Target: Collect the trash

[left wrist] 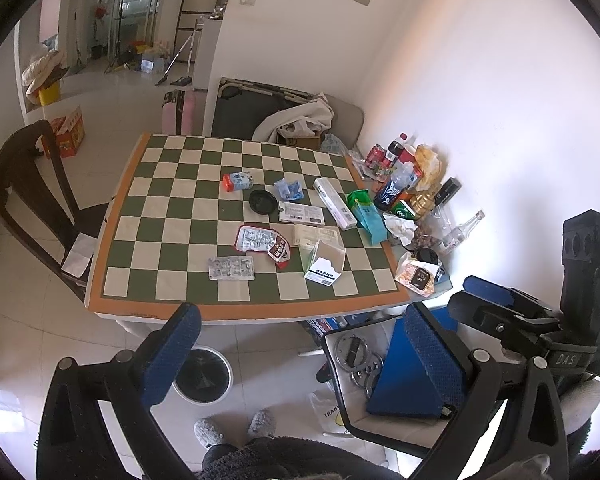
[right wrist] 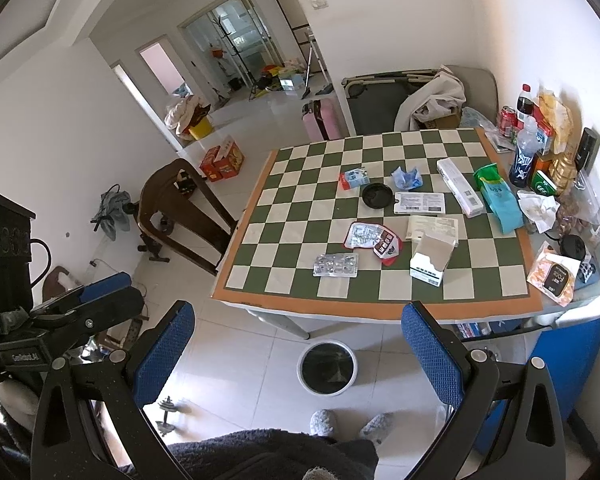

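Several trash items on checkered table [right wrist: 380,300], listed L to R, none collected yet.

1. Foil blister pack [right wrist: 336,265] – near front edge, lying flat.
2. Small red/blue carton [right wrist: 353,178] – further back.
3. Red-edged torn wrapper [right wrist: 374,240] – mid-table.
4. Black round lid [right wrist: 377,196] – behind wrapper.
5. Crumpled blue wrapper [right wrist: 407,178] – just beside lid.
6. Flat printed label card [right wrist: 419,203] – text too small to read.
7. Open white box [right wrist: 433,258] – upright, barcode on front, print unreadable.
8. Long white box [right wrist: 459,187]; green/teal bag [right wrist: 496,198] – right side.

Bin [right wrist: 327,367] – on floor under front edge, lined, looks empty.

Left claw [left wrist: 300,356] – released, empty, hovering short of table. Right claw [right wrist: 300,354] – same.

Step, est.: approach. Next calls for reaching fwd to nearest piece, prob. blister pack or white box, clenching, then dropping into bin.

Legible: "DAS" on right tool, seen from left cam.
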A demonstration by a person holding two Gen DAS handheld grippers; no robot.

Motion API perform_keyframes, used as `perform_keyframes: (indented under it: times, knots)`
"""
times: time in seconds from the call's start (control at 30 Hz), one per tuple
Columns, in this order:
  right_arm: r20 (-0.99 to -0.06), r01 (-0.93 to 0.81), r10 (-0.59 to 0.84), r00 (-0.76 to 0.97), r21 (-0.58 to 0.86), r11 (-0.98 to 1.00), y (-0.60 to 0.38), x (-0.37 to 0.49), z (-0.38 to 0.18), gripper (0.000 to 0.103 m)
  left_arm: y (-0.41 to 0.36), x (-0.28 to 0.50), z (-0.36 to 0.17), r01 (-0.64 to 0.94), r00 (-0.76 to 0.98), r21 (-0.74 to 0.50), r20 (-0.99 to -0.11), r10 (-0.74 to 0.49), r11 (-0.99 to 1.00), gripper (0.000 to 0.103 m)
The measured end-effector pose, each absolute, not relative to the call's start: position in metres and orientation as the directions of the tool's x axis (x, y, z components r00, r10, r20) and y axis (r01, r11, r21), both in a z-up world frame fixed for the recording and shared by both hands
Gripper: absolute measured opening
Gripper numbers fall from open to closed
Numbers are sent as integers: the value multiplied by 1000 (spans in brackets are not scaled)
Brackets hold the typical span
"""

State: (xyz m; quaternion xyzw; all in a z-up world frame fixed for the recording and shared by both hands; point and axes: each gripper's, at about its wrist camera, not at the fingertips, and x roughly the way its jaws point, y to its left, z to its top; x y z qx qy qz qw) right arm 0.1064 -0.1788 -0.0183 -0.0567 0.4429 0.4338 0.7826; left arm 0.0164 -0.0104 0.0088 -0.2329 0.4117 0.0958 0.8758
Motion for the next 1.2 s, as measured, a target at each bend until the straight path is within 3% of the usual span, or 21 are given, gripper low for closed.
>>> perform_keyframes:
  times: [1.2]
  knots:
    - [-738, -728, 636, 225, 307, 613, -178, 111, -20, 103, -17, 17, 13, -357, 648, -333, -761, -26, 873, 103]
